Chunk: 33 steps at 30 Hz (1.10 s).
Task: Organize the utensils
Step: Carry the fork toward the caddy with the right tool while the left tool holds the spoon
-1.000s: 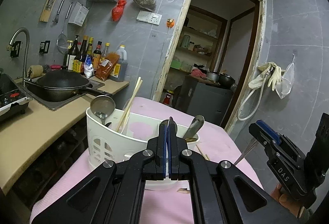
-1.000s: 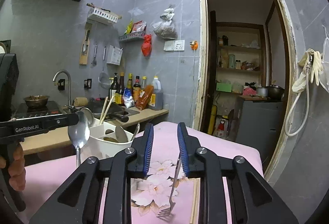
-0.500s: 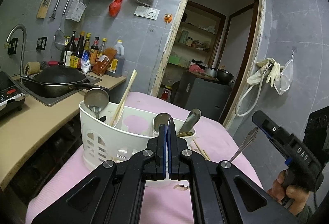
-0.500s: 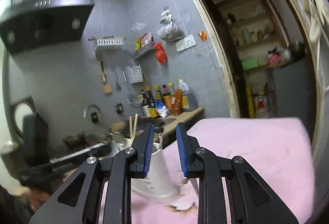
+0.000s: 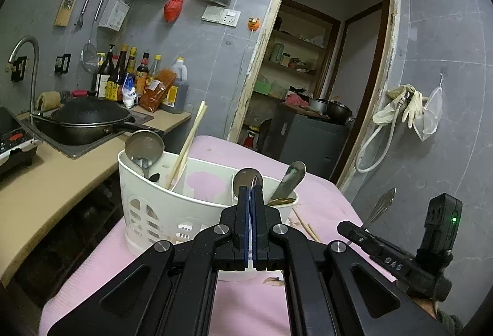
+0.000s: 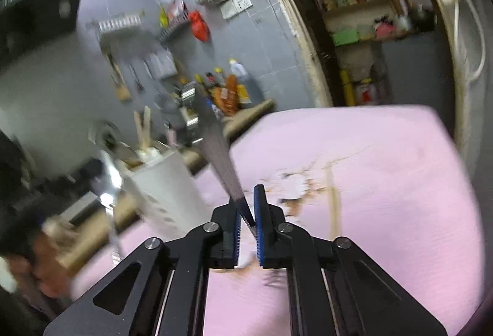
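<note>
Left black two-finger gripper [image 5: 250, 191]: blue pads pressed together, pinching a thin steel spoon [image 5: 248, 178], bowl up at 12 o'clock just above the fingertips, over the right compartment of the white perforated plastic utensil caddy [image 5: 160, 209]. Caddy upright on pink tablecloth [image 5: 129, 274]. Left compartment: round steel ladle [image 5: 144, 148] at 10 o'clock, pale wooden chopsticks [image 5: 188, 141] leaning toward 1 o'clock. Right compartment: second steel spoon [image 5: 289, 178] tilted right. Loose chopsticks [image 5: 305, 225] flat on cloth just right of caddy.

Right black gripper [image 6: 246, 212], seen at 4 o'clock in left view [image 5: 354, 232]: pads nearly closed on a silver fork [image 6: 215, 148], handle end up toward 11 o'clock [image 5: 382, 206], tines not visible. Right view motion-blurred; caddy [image 6: 163, 191] at 9 o'clock, apart from the fork.
</note>
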### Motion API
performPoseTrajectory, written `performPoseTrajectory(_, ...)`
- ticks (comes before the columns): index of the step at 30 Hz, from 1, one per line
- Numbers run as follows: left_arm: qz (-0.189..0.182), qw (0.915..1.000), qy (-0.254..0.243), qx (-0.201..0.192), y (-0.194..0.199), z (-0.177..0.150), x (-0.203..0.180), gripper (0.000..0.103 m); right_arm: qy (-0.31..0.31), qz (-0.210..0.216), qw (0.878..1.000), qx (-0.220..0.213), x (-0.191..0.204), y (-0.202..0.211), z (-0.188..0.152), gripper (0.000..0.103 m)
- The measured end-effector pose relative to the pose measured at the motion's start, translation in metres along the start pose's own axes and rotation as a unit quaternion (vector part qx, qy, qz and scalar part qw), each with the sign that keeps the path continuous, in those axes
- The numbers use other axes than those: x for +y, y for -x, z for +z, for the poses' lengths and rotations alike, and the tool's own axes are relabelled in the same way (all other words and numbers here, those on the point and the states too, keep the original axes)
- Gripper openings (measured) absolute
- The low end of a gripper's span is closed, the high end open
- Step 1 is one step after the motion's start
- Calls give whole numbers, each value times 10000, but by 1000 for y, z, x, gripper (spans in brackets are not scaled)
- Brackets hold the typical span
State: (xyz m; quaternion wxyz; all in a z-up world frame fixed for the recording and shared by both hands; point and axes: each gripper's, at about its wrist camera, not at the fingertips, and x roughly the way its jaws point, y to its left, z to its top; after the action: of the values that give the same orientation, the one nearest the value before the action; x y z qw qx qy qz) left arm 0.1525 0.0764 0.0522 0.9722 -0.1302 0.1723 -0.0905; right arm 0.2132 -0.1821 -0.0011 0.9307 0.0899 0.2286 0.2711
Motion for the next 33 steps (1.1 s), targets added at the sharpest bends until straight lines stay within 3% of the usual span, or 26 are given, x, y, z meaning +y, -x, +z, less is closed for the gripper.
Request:
performPoseTrajectory(5,-16,10000,-40,9,1,-2,-1,0,636,-616,9960,74,12,-5,-7,0)
performPoseTrajectory(20,-11,10000,36,-40,5,4,8,0,1229,-789,9891,-186,33,9,1,0)
performPoseTrajectory(33,147,9977,-493,-452,22,49,2,0,1702,-1010,9785,-580,75,42,56,0)
